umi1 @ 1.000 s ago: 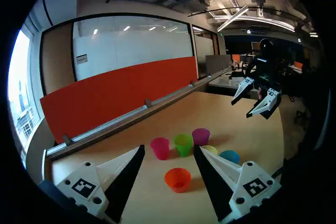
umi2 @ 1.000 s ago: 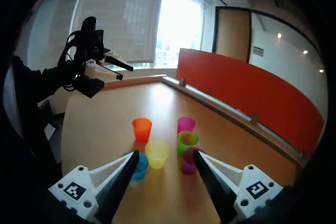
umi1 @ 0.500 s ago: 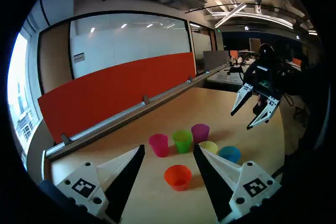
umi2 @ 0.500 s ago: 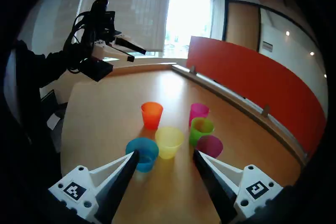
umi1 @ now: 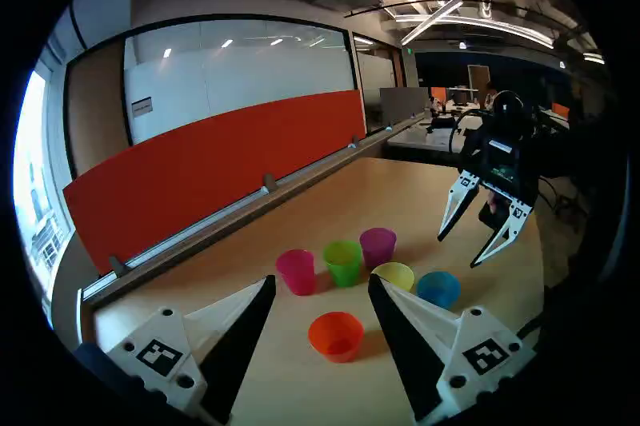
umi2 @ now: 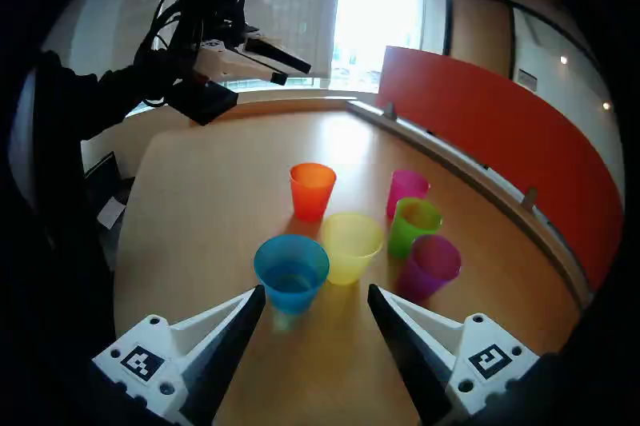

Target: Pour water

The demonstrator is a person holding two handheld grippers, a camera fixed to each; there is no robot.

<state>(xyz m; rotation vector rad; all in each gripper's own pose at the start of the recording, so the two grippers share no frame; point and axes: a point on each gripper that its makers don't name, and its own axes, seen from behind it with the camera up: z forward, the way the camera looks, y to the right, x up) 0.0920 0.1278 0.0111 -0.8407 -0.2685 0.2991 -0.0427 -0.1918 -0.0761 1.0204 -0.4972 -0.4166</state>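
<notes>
A wood desk point(umi1: 384, 194) is bounded by 1 orange divider point(umi1: 208, 162) w/ a metal rail. Daylight is admitted thru a window point(umi2: 376, 10). Strip lights point(umi1: 432, 18) are seen overhead, and a frosted glass wall point(umi1: 240, 82) behind.

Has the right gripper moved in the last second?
Yes. The right gripper has dropped toward the blue plastic cup on the wooden table.
</notes>
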